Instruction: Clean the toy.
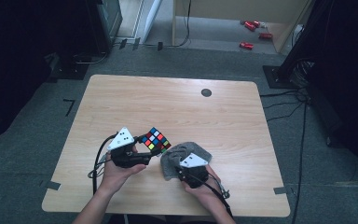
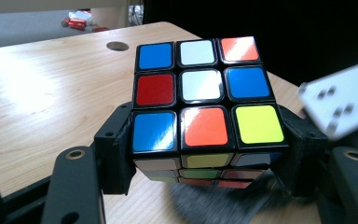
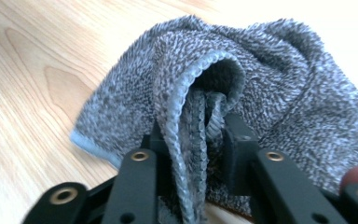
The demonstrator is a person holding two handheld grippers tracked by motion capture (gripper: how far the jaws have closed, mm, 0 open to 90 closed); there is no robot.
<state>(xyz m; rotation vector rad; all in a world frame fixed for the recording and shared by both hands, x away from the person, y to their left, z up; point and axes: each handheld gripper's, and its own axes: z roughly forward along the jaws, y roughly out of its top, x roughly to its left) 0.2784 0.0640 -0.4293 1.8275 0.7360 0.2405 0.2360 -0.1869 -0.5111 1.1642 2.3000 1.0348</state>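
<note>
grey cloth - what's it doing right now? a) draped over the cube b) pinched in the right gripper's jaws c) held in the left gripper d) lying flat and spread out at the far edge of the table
b: in the right gripper view the folded hem of the grey cloth sits clamped in the right gripper, while the left gripper holds the cube.

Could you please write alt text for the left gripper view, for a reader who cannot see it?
A scrambled puzzle cube is clamped between the left gripper's two black jaws above a light wooden table. A blurred grey cloth lies just below the cube.
</note>
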